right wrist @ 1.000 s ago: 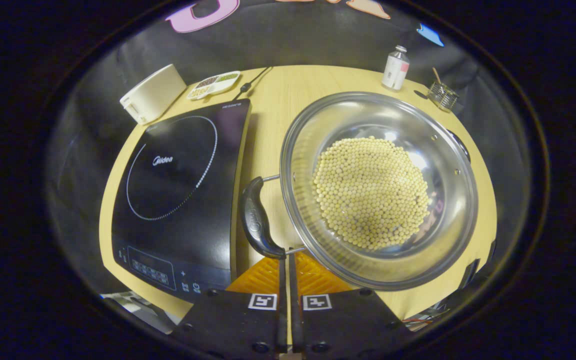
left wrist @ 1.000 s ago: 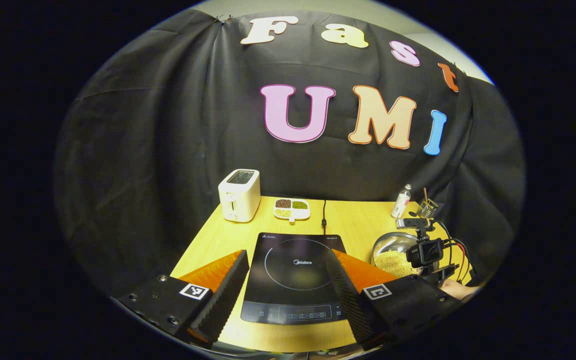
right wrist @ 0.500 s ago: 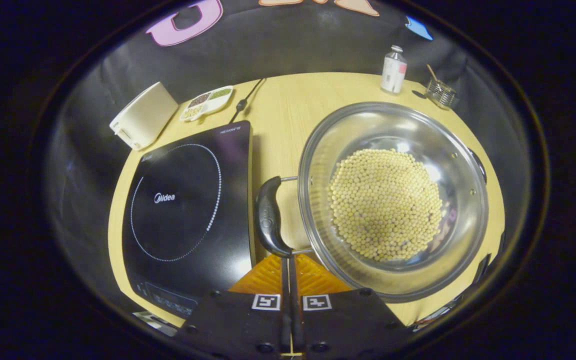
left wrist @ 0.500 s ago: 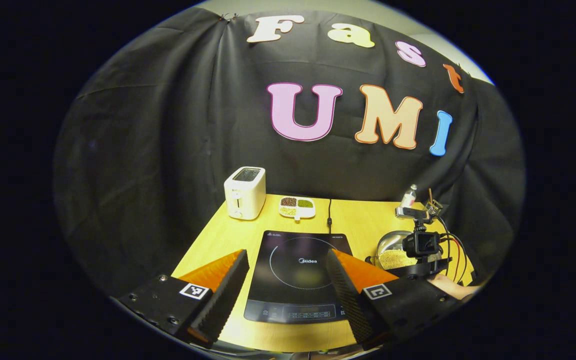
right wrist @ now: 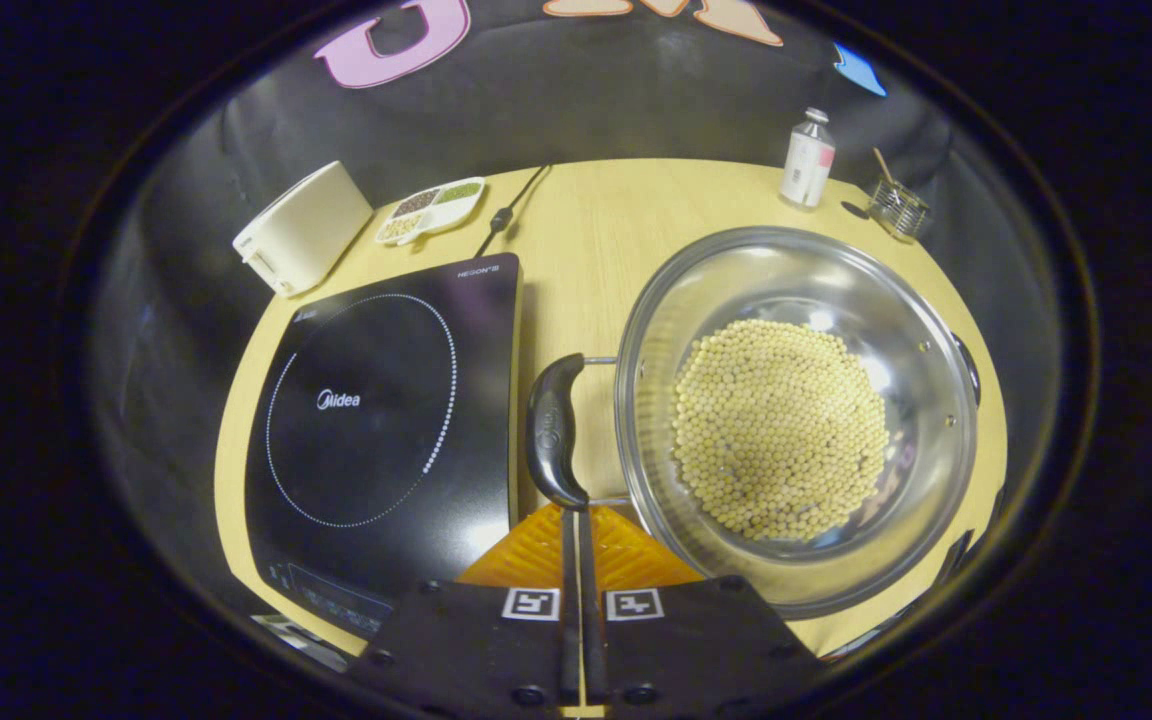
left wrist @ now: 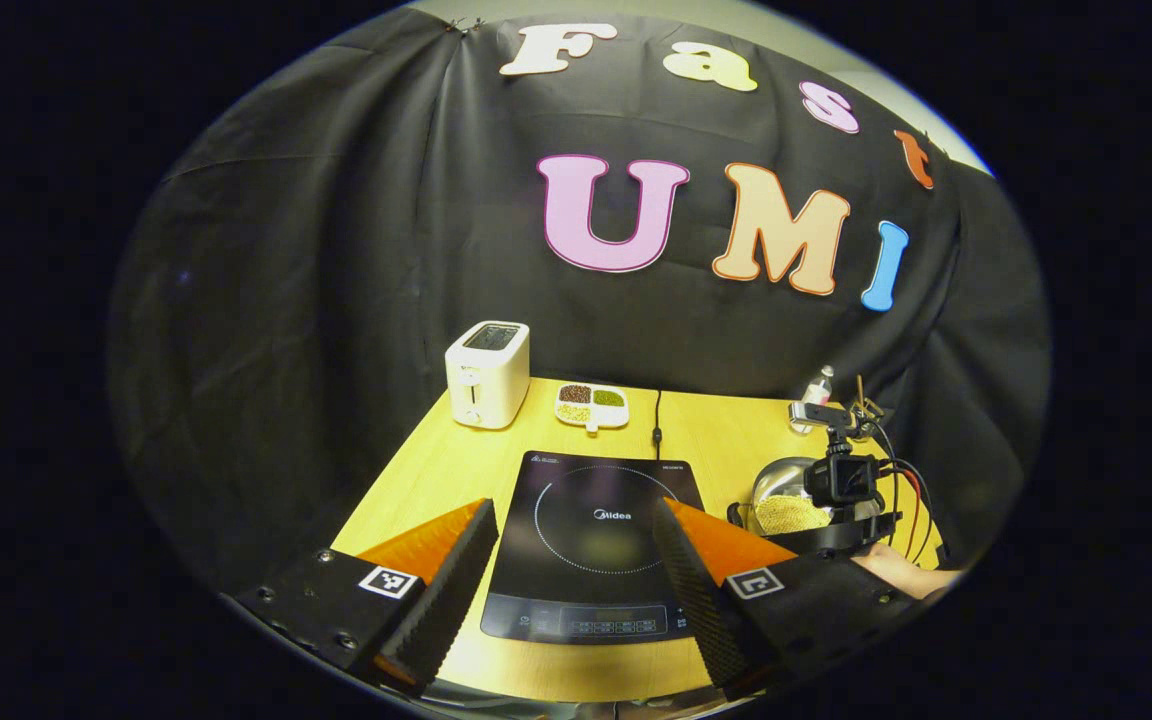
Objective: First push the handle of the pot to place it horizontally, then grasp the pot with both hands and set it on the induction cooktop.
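Just beyond right gripper point(right wrist: 573, 512) | pot handle point(right wrist: 554, 432) | fingers closed, empty | left gripper point(left wrist: 576, 540) fingers wide apart

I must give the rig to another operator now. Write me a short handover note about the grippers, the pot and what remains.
Right gripper: shut, empty, its tips at the near end of the pot's black handle.
Left gripper: open, empty, raised above the induction cooktop.
Pot: full of beans, on the table right of the cooktop, not on it.
Done: nothing I can confirm.
Left: finish pushing the handle horizontal, grasp the pot with both grippers, set it on the cooktop.
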The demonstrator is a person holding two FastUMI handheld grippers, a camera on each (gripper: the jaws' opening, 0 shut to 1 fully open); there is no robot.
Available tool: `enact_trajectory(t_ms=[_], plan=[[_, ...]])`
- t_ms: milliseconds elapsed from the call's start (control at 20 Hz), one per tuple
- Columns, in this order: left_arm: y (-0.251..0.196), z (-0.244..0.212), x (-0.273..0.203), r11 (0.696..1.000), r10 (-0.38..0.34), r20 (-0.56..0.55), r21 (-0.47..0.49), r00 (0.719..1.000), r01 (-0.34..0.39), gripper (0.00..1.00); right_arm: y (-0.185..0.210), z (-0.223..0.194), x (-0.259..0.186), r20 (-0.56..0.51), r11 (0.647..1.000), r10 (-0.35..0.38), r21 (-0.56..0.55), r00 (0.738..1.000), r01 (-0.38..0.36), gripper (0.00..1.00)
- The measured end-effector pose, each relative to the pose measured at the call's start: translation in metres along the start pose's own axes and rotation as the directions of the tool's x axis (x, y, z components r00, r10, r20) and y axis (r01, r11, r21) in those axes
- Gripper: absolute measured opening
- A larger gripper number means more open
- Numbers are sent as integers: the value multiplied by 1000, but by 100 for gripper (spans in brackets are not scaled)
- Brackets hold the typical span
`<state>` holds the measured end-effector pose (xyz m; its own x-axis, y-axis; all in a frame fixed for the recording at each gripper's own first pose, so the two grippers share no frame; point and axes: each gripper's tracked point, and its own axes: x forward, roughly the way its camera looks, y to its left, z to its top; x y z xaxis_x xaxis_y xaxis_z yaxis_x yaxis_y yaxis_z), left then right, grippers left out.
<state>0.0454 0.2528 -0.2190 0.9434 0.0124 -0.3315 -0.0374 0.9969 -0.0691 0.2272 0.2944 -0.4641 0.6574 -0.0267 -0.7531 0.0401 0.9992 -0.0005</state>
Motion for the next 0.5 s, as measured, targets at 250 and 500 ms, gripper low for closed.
enact_trajectory(t_ms=[250,500], plan=[[-5,-5,3,1000,-14,-18,-3,1000,14,93,5,-4,-22,-1,998,56,-20,998,-56,15],[-15,-12,2,999,-44,-42,-8,998,43,96,0,-3,-51,26,997,81,1,996,-81,57]])
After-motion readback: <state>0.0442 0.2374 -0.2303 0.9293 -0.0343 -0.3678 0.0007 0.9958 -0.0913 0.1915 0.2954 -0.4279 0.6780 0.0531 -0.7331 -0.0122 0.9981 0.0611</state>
